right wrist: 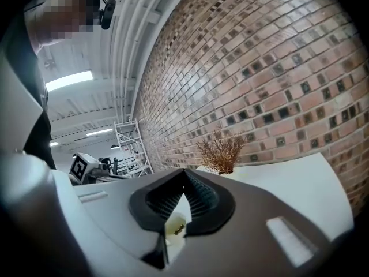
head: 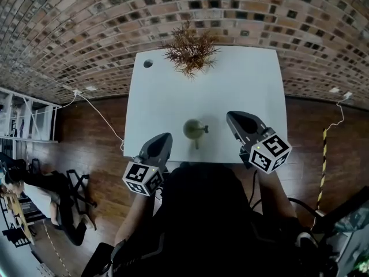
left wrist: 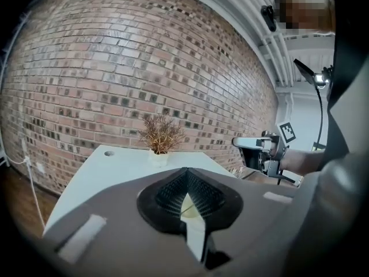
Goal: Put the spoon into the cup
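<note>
Flanking the cup (head: 194, 129) on the white tabletop (head: 242, 79), the left gripper (head: 164, 138) and right gripper (head: 233, 118) hover with fingers (left wrist: 170, 194) clenched on nothing; the spoon (right wrist: 177, 230) stands inside the cup, a dried plant (head: 189, 51) beyond

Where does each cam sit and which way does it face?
Head view: on the person's head, looking steeply down at the table, cup and plant; shows left gripper, right gripper, forearms, torso.
Left gripper view: on the left gripper, facing across the table to the brick wall; shows its shut fingers, right gripper at right.
Right gripper view: on the right gripper, facing that wall too; shows its shut fingers, left gripper at left.
Shared: plant in all three; each gripper view catches the other gripper.
</note>
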`<state>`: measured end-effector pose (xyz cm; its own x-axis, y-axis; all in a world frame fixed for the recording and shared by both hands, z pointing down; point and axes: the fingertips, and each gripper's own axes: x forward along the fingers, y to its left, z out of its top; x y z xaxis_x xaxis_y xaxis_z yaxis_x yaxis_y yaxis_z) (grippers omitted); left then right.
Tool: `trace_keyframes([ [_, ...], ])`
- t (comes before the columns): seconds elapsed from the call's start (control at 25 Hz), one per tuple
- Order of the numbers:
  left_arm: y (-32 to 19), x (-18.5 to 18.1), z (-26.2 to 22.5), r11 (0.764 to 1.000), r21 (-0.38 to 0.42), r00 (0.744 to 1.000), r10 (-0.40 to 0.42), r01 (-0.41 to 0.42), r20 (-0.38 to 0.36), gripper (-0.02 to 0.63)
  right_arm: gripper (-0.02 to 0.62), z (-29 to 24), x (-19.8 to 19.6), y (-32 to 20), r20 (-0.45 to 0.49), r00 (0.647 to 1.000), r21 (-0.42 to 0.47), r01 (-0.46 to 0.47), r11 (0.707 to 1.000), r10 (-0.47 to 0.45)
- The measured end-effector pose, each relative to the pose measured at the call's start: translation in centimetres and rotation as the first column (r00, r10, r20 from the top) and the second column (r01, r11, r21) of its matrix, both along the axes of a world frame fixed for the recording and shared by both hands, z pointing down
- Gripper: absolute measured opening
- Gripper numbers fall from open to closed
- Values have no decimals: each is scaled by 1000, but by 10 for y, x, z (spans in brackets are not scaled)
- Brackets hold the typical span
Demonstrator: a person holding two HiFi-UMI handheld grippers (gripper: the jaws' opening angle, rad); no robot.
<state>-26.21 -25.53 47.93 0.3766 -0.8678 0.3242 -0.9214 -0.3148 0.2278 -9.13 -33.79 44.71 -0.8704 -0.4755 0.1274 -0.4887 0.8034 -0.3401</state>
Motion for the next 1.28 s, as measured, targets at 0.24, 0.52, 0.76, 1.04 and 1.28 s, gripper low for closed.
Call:
trace_keyframes([
  [0.24, 30, 11, -26, 991, 96, 995, 93, -96, 40, -6, 6, -15, 5, 25, -16, 999, 50, -51, 997, 52],
  [0.52, 87, -13, -34, 989, 119, 989, 96, -83, -108, -6, 6, -19, -1, 86, -123, 987, 48, -97, 994, 102],
  [0.76, 129, -10, 0, 991, 16, 980, 136, -136, -145, -6, 6, -25, 22, 152, -170, 969, 68, -169, 983, 178],
  [1.04, 149, 41, -66, 979, 137, 982, 165, -152, -94, -6, 6, -24, 73, 187, -96, 977, 57, -186, 981, 191],
  [1.28, 175, 127, -98, 971, 170, 981, 182, -168, -73, -6, 6, -23, 134, 204, -72, 987, 66, -137, 988, 142],
])
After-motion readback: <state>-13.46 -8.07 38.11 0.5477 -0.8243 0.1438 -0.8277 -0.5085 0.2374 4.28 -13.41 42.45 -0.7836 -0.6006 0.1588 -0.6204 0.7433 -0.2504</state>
